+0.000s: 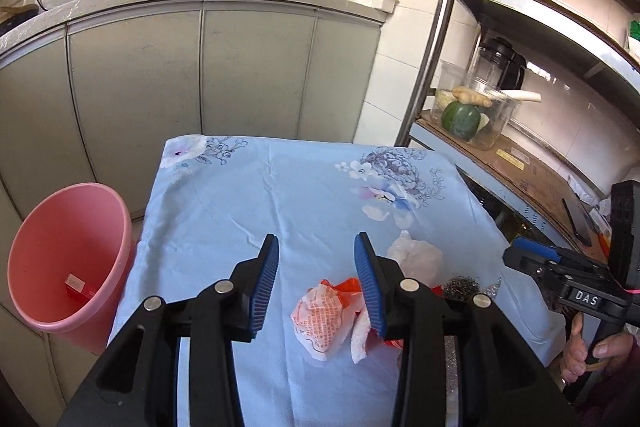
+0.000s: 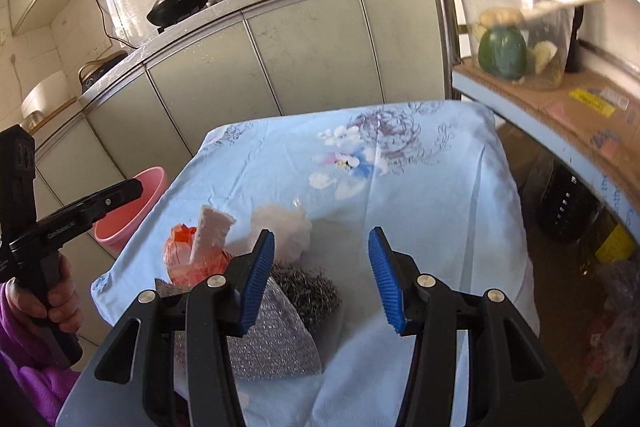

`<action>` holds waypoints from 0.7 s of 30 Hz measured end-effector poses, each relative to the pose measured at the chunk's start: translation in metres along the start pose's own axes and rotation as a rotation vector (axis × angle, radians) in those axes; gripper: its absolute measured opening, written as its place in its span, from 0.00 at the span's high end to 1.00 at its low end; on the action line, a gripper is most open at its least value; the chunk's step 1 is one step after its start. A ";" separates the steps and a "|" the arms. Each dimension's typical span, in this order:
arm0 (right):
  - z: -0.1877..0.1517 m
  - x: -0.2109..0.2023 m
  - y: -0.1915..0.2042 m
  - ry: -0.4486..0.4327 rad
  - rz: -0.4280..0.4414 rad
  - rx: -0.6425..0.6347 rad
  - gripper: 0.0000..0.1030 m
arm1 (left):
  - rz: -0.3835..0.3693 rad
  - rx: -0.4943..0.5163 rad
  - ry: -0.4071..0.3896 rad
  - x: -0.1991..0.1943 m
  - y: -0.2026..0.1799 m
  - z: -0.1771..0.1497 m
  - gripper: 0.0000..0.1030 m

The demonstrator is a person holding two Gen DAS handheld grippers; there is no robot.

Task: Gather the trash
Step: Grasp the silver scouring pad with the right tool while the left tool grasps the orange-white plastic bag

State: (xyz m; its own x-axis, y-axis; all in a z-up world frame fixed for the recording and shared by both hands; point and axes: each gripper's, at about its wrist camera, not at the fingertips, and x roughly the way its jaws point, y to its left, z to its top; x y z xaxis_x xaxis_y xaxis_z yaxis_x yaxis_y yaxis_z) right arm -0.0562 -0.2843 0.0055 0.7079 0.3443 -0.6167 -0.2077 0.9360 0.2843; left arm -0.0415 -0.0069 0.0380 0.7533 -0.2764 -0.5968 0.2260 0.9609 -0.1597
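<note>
Table: we see a table (image 1: 248,195) draped in a light blue floral cloth, filling the middle of both views.
Trash heap: we count several pieces grouped at the lower centre of the cloth.
Orange wrapper: a crumpled orange-and-white printed wrapper (image 1: 320,319) lies at the lower middle of the left wrist view, between the left jaws but not pressed by them.
White scrap: a textured white scrap (image 2: 212,231) stands up out of the orange wrapper, left of centre in the right wrist view.
Clear bag: a crumpled whitish plastic bag (image 2: 288,227) sits just behind the scourer.
Steel scourer: a grey wire scourer (image 2: 308,287) lies near the right gripper's left finger.
Silver cloth: a glittery silver scouring cloth (image 2: 276,343) lies at the bottom centre of the right wrist view, touching the scourer.
Bin: a pink bin (image 1: 68,259) stands beside the table at the lower left of the left wrist view, with a small red box (image 1: 78,289) inside.
Left gripper (image 1: 316,281): jaws released, nothing gripped.
Right gripper (image 2: 322,281): jaws apart and empty, above bare cloth right of the scourer.
Hands: we see a hand (image 2: 52,303) with a purple sleeve on the left gripper's handle.
</note>
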 end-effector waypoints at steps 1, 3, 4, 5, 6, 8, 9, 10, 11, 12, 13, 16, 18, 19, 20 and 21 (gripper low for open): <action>-0.002 0.000 -0.001 0.001 -0.001 0.004 0.52 | -0.007 0.014 0.003 -0.001 -0.002 -0.001 0.62; -0.005 -0.001 -0.004 0.001 0.004 0.011 0.52 | -0.006 0.048 0.024 0.001 -0.006 -0.004 0.62; -0.006 -0.001 -0.005 0.001 0.007 0.013 0.52 | -0.007 0.057 0.036 0.002 -0.007 -0.006 0.62; -0.007 -0.002 -0.005 0.000 0.016 0.015 0.52 | -0.005 0.061 0.052 0.006 -0.007 -0.008 0.62; -0.008 -0.002 -0.004 -0.002 0.024 0.015 0.52 | -0.004 0.060 0.065 0.008 -0.006 -0.010 0.62; -0.007 -0.003 -0.002 -0.010 0.039 0.011 0.52 | -0.010 0.052 0.107 0.017 -0.004 -0.015 0.62; -0.006 -0.003 -0.002 -0.012 0.047 0.007 0.52 | -0.012 0.047 0.121 0.020 -0.003 -0.017 0.62; -0.006 -0.003 -0.001 -0.014 0.053 0.003 0.52 | -0.017 0.042 0.136 0.024 -0.002 -0.020 0.62; -0.006 -0.003 0.001 -0.016 0.060 -0.004 0.52 | -0.019 0.038 0.152 0.027 -0.001 -0.022 0.62; -0.006 -0.002 0.002 -0.014 0.065 -0.010 0.52 | -0.016 0.033 0.169 0.031 0.000 -0.024 0.62; -0.006 -0.001 0.004 -0.013 0.068 -0.013 0.52 | -0.017 0.027 0.184 0.035 0.001 -0.026 0.62; -0.006 0.004 0.005 0.002 0.088 -0.010 0.52 | -0.029 0.011 0.218 0.043 0.004 -0.030 0.62; -0.005 0.008 0.006 0.021 0.109 -0.004 0.52 | -0.041 0.008 0.223 0.046 0.004 -0.032 0.62; -0.004 0.011 0.008 0.031 0.127 -0.002 0.52 | -0.045 0.010 0.223 0.046 0.004 -0.032 0.62; -0.003 0.012 0.009 0.037 0.137 -0.003 0.52 | -0.048 0.012 0.223 0.047 0.004 -0.032 0.62; -0.002 0.014 0.012 0.042 0.148 -0.008 0.52 | -0.049 0.012 0.225 0.048 0.004 -0.032 0.62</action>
State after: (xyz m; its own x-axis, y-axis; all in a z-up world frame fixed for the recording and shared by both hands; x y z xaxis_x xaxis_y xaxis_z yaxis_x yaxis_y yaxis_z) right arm -0.0501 -0.2686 -0.0008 0.6400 0.4816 -0.5986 -0.3132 0.8750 0.3691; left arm -0.0243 -0.0156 -0.0168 0.5852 -0.3112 -0.7488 0.2672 0.9459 -0.1843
